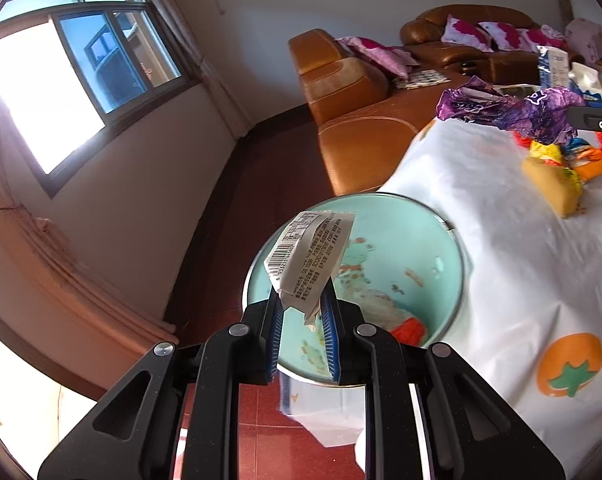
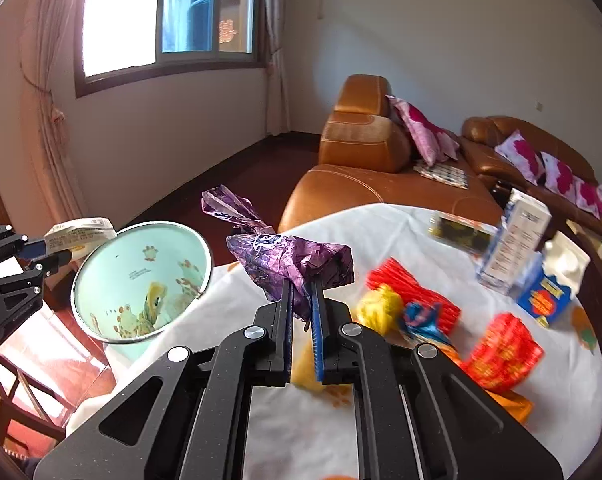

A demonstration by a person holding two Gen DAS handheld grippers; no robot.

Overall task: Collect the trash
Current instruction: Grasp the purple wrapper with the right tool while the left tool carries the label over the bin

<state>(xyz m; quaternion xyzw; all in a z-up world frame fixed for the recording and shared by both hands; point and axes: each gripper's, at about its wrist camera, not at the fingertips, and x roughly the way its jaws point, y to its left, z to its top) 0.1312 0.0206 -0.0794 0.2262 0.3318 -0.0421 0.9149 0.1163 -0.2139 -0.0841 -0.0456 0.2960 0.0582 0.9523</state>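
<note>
My left gripper (image 1: pixel 303 294) is shut on a white barcode wrapper (image 1: pixel 311 256) and holds it above the mouth of the mint-green trash bin (image 1: pixel 429 248); an orange-red wrapper (image 1: pixel 409 330) lies inside the bin. In the right wrist view the left gripper (image 2: pixel 61 254) holds the white wrapper (image 2: pixel 79 232) just left of the bin's rim (image 2: pixel 141 226). My right gripper (image 2: pixel 303 286) is shut on a crumpled purple wrapper (image 2: pixel 285 258) above the table, right of the bin. The purple wrapper also shows in the left wrist view (image 1: pixel 513 110).
The table has a white cloth with orange fruit prints (image 2: pixel 313 432). On it lie red (image 2: pixel 501 354), yellow (image 2: pixel 379 306) and blue (image 2: pixel 421 318) wrappers, and two cartons (image 2: pixel 521 240) stand at the far right. A brown leather sofa (image 2: pixel 365 184) stands behind the table.
</note>
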